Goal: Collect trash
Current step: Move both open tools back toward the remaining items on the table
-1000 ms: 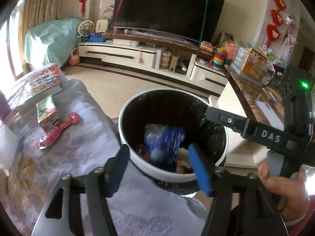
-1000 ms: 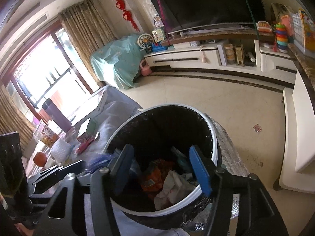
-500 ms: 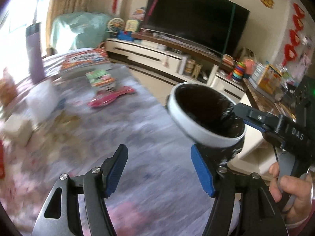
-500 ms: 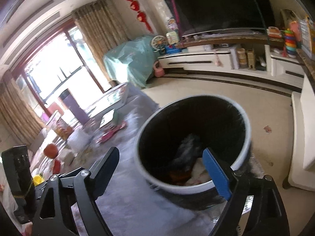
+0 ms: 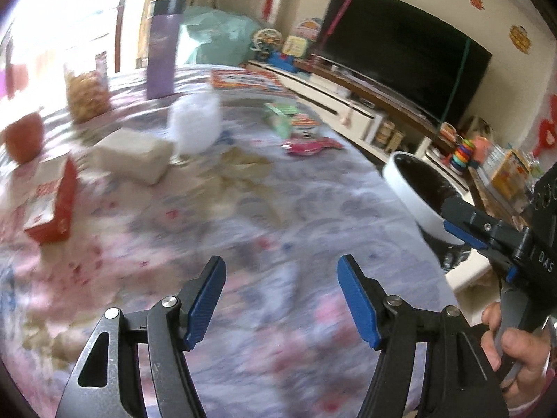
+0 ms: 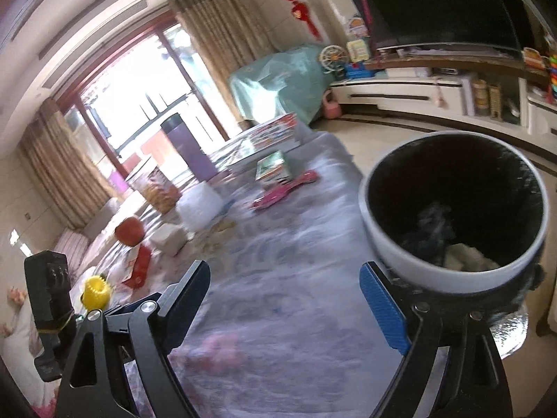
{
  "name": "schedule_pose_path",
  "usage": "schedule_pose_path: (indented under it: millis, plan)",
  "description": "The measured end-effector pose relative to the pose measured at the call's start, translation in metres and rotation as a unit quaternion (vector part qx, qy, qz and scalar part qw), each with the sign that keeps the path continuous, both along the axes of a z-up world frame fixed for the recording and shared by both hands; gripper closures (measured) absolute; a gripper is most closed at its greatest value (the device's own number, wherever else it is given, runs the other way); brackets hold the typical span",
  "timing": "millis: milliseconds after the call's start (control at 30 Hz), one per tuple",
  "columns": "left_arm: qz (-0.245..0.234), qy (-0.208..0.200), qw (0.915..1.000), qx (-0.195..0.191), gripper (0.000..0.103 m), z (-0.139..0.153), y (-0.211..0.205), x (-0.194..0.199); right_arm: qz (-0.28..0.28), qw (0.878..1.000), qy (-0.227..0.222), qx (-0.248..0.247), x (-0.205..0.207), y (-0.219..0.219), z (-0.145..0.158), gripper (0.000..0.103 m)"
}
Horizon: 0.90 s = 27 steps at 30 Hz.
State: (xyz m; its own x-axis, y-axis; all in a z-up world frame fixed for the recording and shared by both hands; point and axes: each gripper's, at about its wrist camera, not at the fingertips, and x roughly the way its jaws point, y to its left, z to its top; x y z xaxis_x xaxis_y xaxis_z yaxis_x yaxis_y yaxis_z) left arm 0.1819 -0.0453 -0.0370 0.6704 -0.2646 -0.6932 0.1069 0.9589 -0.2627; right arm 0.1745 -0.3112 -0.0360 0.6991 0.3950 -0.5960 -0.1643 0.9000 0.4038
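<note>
A white bin [image 6: 452, 216] with a black liner stands at the table's right edge and holds crumpled trash; it also shows in the left wrist view [image 5: 417, 191]. My left gripper [image 5: 282, 299] is open and empty above the flowered tablecloth [image 5: 243, 216]. My right gripper [image 6: 285, 310] is open and empty just left of the bin. On the table lie a crumpled white wad [image 5: 195, 125], a beige packet [image 5: 134, 156], a red and white box [image 5: 52, 202], a pink wrapper [image 5: 310, 146] and a green carton [image 5: 282, 118].
A purple bottle [image 5: 162, 48], a snack jar [image 5: 87, 87], an apple [image 5: 24, 136] and a picture book [image 5: 243, 80] stand at the table's far side. A yellow toy [image 6: 94, 291] sits at the left. A TV [image 5: 400, 52] and its cabinet line the far wall.
Both grippers have swung left, away from over the bin and towards the table. The bin now sits at the right of both views. Both stay open.
</note>
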Motion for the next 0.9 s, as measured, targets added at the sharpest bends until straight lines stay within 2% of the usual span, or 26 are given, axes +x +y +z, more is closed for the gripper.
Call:
schedule_pose_path:
  millis: [367,733,800,900]
  plan:
    - [0.055,0.008,0.9984,0.013,0.037,-0.002,0.048,-0.026,0.066,0.998,0.009,0.006,0.005,0.052,-0.015,0.014]
    - [0.124,0.006,0.9921,0.021,0.035,0.001,0.104,-0.035,0.125,0.992,0.026,-0.009,0.021,0.104,-0.026,0.014]
    - [0.135,0.005,0.9905,0.024,0.034,0.0,0.112,-0.034,0.134,0.99,0.029,-0.01,0.026,0.113,-0.027,0.008]
    - [0.15,0.004,0.9882,0.029,0.033,-0.001,0.123,-0.032,0.151,0.988,0.023,-0.016,0.033,0.127,-0.025,0.006]
